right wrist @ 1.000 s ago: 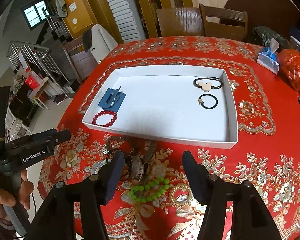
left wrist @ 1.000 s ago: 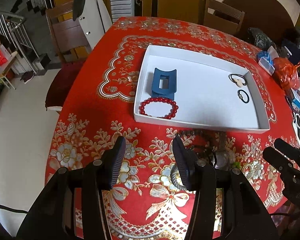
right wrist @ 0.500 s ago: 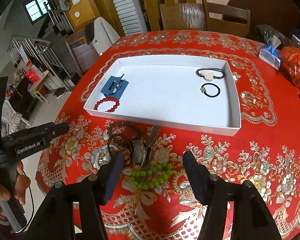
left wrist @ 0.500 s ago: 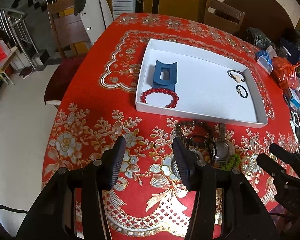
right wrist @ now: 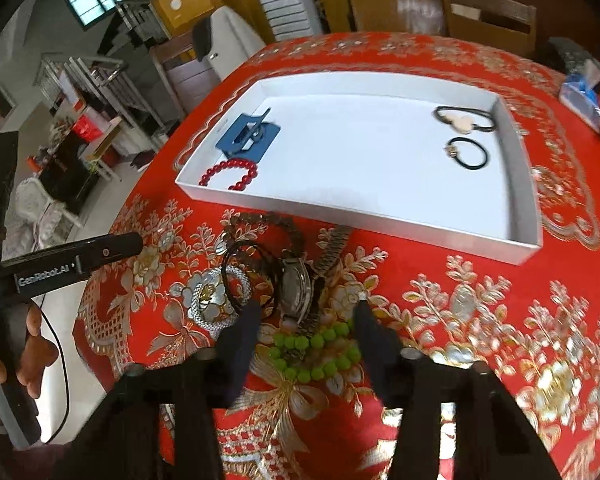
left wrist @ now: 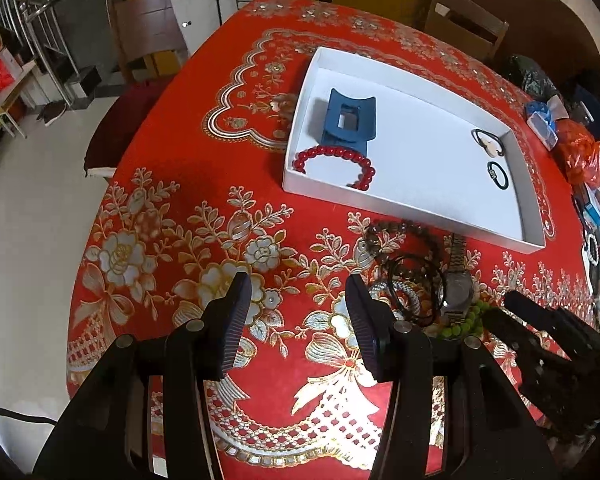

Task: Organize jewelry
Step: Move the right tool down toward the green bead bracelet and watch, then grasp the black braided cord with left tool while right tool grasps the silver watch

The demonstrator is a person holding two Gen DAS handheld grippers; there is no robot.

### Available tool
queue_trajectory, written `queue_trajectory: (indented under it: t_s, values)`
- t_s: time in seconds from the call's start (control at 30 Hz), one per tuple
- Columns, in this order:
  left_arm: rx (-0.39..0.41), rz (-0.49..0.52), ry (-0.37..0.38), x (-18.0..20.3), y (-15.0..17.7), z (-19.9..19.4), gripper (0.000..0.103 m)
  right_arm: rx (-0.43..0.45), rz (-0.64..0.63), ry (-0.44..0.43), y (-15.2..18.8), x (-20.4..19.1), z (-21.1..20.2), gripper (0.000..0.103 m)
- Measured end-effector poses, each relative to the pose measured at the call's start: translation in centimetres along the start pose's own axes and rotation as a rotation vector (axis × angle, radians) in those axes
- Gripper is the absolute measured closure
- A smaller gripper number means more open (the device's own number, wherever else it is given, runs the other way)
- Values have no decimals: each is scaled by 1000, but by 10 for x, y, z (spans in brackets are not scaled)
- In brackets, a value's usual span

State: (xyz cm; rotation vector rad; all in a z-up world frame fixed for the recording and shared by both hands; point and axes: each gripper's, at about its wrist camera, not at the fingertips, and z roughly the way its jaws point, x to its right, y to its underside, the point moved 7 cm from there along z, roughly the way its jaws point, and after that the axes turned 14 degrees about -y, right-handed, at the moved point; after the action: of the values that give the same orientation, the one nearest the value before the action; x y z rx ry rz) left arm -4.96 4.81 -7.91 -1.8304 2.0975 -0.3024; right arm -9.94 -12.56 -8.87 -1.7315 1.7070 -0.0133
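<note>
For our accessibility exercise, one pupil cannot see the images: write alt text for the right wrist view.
The right gripper is closing over a lime-green bead bracelet lying with a metal wristwatch and other bracelets on a red floral tablecloth. Behind them, a shallow white rectangular tray holds a red bead bracelet, a blue hair clip and two black hair ties.

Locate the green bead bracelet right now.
In the right wrist view the green bead bracelet lies on the red tablecloth between the right gripper's closing fingers, untouched, just in front of the watch and well short of the white tray.
</note>
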Motion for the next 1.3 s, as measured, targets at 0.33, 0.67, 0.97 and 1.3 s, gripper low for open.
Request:
queue_trajectory:
  t_s: [0.33, 0.67, 0.97, 1.3]
  values:
    - [-39, -30, -18, -4, -3, 11, 55, -92, -39, -83, -9, 3, 26, 81]
    - [-70, -21, -18, 4, -4, 20, 55, -158, -73, -148, -14, -3, 41, 82]
    - [-83, -27, -15, 7, -8, 24, 55, -209, -107, -137, -8, -8, 41, 82]
    - [-90, -13, -17, 11, -9, 28, 55, -174, 5, -203, -6, 1, 52, 82]
